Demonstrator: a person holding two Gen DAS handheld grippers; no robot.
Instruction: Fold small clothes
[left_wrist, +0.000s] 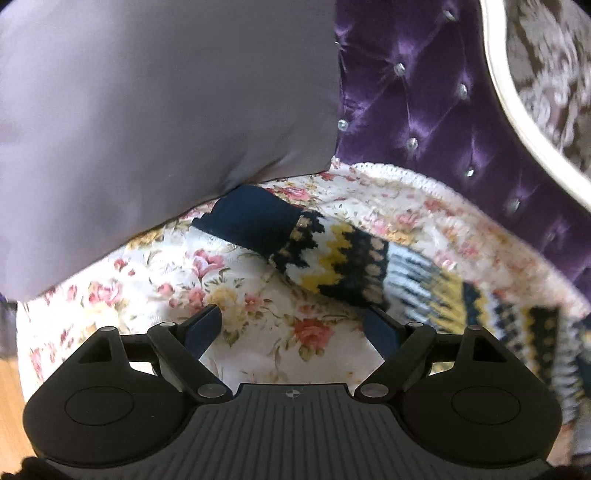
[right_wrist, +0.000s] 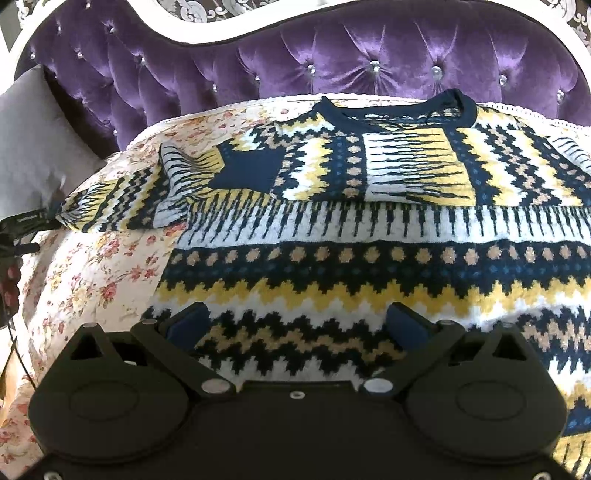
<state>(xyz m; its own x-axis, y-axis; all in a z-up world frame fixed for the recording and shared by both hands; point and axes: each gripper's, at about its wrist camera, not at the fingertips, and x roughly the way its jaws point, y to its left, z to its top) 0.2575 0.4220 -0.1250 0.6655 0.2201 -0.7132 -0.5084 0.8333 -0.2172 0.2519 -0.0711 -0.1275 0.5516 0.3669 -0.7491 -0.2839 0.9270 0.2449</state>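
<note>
Both tools agape — sweater (right_wrist: 369, 221) flat on floral bedspread (right_wrist: 92, 280).

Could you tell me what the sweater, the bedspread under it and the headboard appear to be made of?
Sweater: seemingly a thick knit, wool or acrylic; stepped zigzag patterns and a fuzzy matte surface.
Bedspread: probably printed cotton, matte, with a rose print and a crocheted-looking white edge.
Headboard: velvet-like purple upholstery with a soft sheen, button-tufted with crystal-like studs, in a glossy white frame.

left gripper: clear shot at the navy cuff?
Probably yes. The left gripper is open, with only bare floral cover between it and the cuff. The grey pillow sits just behind the cuff, not over it.
</note>
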